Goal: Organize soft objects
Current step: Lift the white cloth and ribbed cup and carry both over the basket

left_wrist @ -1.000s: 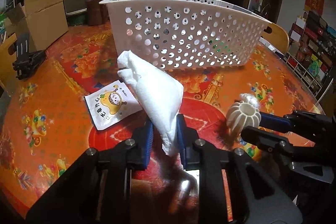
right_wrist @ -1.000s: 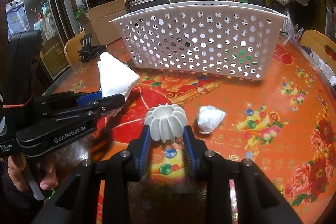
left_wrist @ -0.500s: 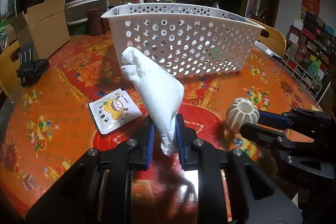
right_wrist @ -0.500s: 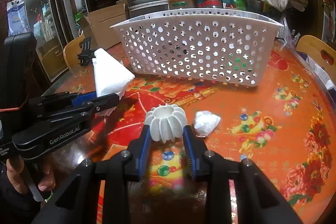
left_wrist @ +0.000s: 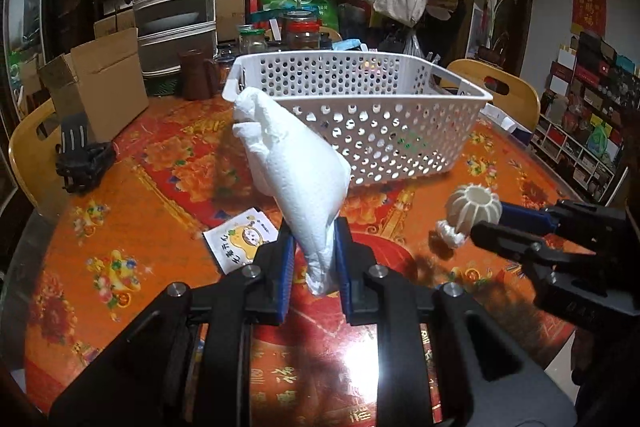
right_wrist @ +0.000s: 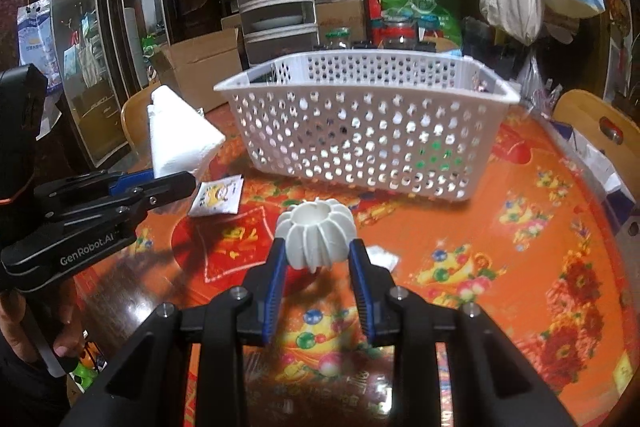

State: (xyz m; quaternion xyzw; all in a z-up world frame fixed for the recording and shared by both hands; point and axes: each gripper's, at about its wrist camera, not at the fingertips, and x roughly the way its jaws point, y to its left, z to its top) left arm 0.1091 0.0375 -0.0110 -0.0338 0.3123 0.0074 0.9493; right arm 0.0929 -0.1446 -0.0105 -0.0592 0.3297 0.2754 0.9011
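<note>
The left claw is squeezed on a soft white tissue bag, up off the desk. The right claw is clamped on a white ribbed ball, also in the air. The white basket sits ahead of both claws. This looks like the carrying step. Next, each claw should reach over the rim and let go inside

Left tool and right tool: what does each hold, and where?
Left tool pinches the white paper towel bundle by its narrow bottom end; right tool grips the white ribbed ball's sides.
</note>
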